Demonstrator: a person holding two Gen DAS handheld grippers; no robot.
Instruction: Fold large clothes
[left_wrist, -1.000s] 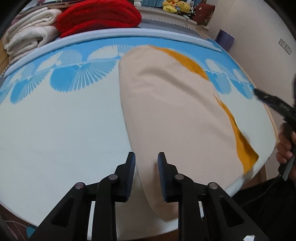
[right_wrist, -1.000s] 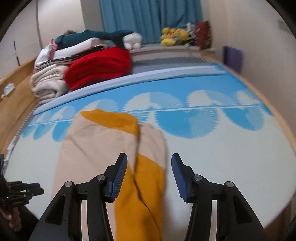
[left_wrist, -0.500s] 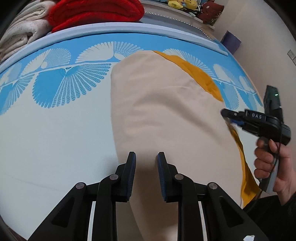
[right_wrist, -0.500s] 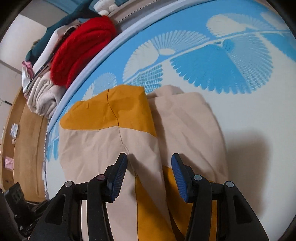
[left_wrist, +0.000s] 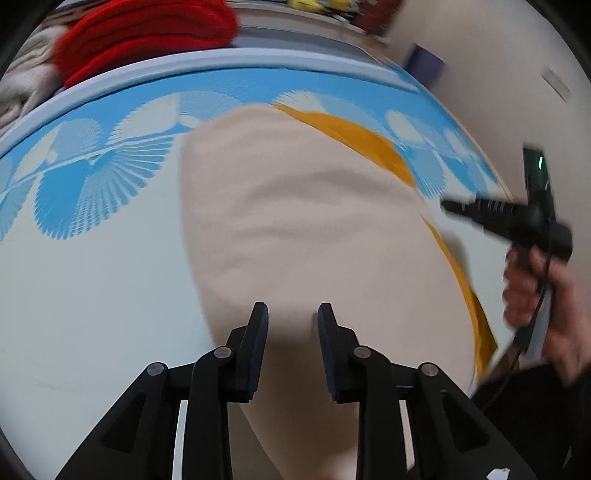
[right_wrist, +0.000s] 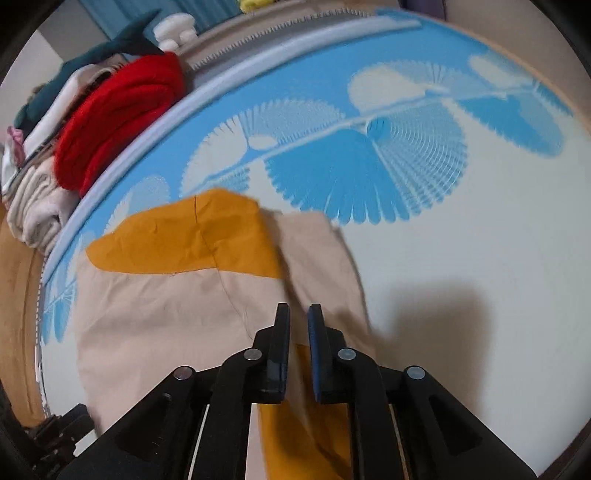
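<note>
While I hover both tools over the bed (right_wrist: 461, 295) | garment (left_wrist: 314, 229): beige-orange, partly folded, lying left of centre | left gripper (left_wrist: 293, 319): parted, holding nothing | right gripper (right_wrist: 298, 321): nearly closed, slim gap, grip on cloth unconfirmed | handling: soft, light, limp; I judge near hem corners best.

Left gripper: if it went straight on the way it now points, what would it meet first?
Most likely the beige and mustard-yellow cloth garment spread on the blue-and-white patterned bed cover. The left gripper points down at its beige panel, though depth is unclear.
</note>
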